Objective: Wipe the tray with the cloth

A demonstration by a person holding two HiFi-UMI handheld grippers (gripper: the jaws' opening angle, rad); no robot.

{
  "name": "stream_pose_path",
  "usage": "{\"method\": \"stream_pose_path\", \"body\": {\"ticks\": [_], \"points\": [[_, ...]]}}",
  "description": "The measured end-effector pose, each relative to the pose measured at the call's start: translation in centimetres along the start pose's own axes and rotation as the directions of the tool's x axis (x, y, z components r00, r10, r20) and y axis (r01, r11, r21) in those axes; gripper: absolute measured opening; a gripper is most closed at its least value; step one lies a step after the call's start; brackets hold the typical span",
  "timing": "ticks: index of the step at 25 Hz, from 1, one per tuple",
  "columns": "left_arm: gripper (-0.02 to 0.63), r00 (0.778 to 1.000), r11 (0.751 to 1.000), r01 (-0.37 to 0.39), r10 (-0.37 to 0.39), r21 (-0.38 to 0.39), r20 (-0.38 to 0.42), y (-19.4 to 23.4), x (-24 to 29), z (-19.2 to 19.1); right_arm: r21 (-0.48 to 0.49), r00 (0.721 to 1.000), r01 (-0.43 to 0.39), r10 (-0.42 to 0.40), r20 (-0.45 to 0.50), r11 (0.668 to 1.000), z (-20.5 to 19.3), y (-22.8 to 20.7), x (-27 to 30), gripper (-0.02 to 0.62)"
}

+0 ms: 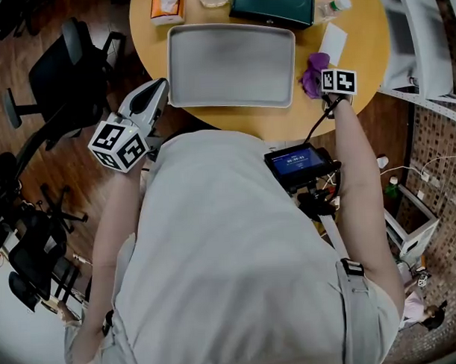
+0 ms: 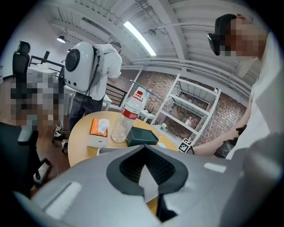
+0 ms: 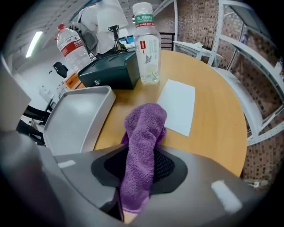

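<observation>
As the right gripper (image 3: 140, 170) pinches the cloth (image 3: 144, 133) beside the tray (image 3: 75, 128), left gripper (image 2: 144, 153) closed and empty, drag it flat inside

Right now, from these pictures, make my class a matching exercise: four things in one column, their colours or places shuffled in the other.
Column one
1. tray
2. cloth
3. box
4. paper sheet

Column two
A. purple, gripped in the right claw
B. white
C. grey, empty
D. dark green, beyond the tray

Pairs: 1-C, 2-A, 3-D, 4-B
</observation>
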State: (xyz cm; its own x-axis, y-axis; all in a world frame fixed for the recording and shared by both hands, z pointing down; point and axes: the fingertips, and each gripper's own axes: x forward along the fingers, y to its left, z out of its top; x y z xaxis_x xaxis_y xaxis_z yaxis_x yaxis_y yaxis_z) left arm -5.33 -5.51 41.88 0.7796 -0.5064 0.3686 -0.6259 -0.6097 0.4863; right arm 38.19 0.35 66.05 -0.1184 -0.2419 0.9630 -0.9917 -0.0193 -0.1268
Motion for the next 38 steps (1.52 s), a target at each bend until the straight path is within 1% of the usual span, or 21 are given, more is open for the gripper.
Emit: {"method": "stream_pose_path", "body": {"ticks": [2,6,8,10,12,14,17,20,21,22,23,24,26,27,28,31,34,35,36,37,38], "points": [[0.0,1.0,1.0,0.006,-0.006,0.002,0.005,0.0,0.1,0.1,-0.019,1.0,0.014,-0.014,0.016,1.0,0.3,-0.1,-0.4,0.095],[0.0,0.999,0.999,0.031,-0.031,0.009,0.02,0.0,0.7,0.7,-0.09,0.996,0.036,-0.028,0.09,0.995,1.5,0.7,-2.3,0.086],[0.0,0.999,0.999,0.043,-0.043,0.009,0.028,0.1,1.1,0.9,-0.159,0.991,0.031,-0.009,0.132,0.987,2.7,1.8,-3.3,0.086],[0.0,0.998,0.999,0.05,-0.051,0.011,0.038,0.2,1.5,1.0,-0.251,0.985,0.016,0.028,0.172,0.968,4.4,3.2,-4.1,0.084],[0.0,0.997,0.998,0.055,-0.055,0.019,0.046,-0.1,1.5,1.0,-0.355,0.977,-0.002,0.078,0.198,0.935,5.8,5.1,-5.1,0.084],[0.0,0.996,0.998,0.064,-0.065,0.027,0.052,-0.5,1.6,1.2,-0.451,0.972,-0.008,0.113,0.207,0.893,6.9,6.8,-6.4,0.086],[0.0,0.996,0.998,0.053,-0.054,0.019,0.069,-0.3,1.0,1.2,-0.583,0.97,-0.025,0.16,0.183,0.812,8.5,9.8,-6.9,0.086],[0.0,0.996,1.0,0.024,-0.024,0.003,0.084,0.6,-0.5,0.9,-0.674,0.974,-0.038,0.179,0.141,0.738,9.4,13.1,-5.8,0.086],[0.0,0.996,1.0,0.017,-0.017,-0.004,0.088,0.7,-0.9,0.7,-0.706,0.977,-0.032,0.172,0.128,0.707,9.7,13.9,-5.6,0.086],[0.0,0.996,1.0,0.012,-0.011,-0.01,0.09,0.7,-1.2,0.6,-0.745,0.981,-0.021,0.159,0.114,0.667,9.8,14.6,-5.4,0.086],[0.0,0.996,1.0,0.008,-0.006,-0.015,0.091,0.8,-1.4,0.4,-0.791,0.985,-0.007,0.141,0.1,0.612,10.0,15.2,-5.1,0.086],[0.0,0.996,1.0,0.003,-0.001,-0.02,0.091,0.8,-1.6,0.3,-0.841,0.989,0.009,0.118,0.086,0.541,10.1,15.6,-4.6,0.086],[0.0,0.996,1.0,-0.008,0.011,-0.028,0.092,1.0,-1.8,-0.1,-0.927,0.997,0.038,0.055,0.063,0.373,10.5,16.1,-3.2,0.086],[0.0,0.996,0.999,-0.014,0.017,-0.033,0.093,1.0,-1.9,-0.2,-0.954,0.998,0.046,0.024,0.056,0.296,10.8,16.3,-2.5,0.086],[0.0,0.995,0.999,-0.02,0.024,-0.036,0.094,1.0,-2.0,-0.3,-0.97,0.999,0.05,-0.001,0.051,0.237,11.1,16.5,-2.0,0.086],[0.0,0.994,0.998,-0.04,0.043,-0.038,0.099,0.7,-2.9,-0.4,-0.991,0.998,0.054,-0.039,0.049,0.119,11.8,17.1,-0.9,0.086],[0.0,0.992,0.997,-0.067,0.07,-0.038,0.102,0.6,-4.0,-0.5,-0.998,0.994,0.056,-0.096,0.059,-0.033,12.0,16.7,0.2,0.086],[0.0,0.992,0.996,-0.077,0.081,-0.038,0.102,0.5,-4.4,-0.5,-0.996,0.992,0.053,-0.113,0.061,-0.074,12.0,16.5,0.7,0.086],[0.0,0.991,0.996,-0.087,0.09,-0.038,0.102,0.5,-4.7,-0.5,-0.994,0.99,0.05,-0.126,0.063,-0.102,12.0,16.2,1.2,0.086],[0.0,0.99,0.995,-0.095,0.098,-0.037,0.101,0.4,-4.9,-0.6,-0.992,0.989,0.049,-0.133,0.064,-0.117,11.9,15.8,1.5,0.086],[0.0,0.989,0.994,-0.101,0.104,-0.036,0.101,0.2,-5.1,-0.7,-0.991,0.989,0.053,-0.133,0.069,-0.124,11.7,15.5,1.7,0.086]]}}
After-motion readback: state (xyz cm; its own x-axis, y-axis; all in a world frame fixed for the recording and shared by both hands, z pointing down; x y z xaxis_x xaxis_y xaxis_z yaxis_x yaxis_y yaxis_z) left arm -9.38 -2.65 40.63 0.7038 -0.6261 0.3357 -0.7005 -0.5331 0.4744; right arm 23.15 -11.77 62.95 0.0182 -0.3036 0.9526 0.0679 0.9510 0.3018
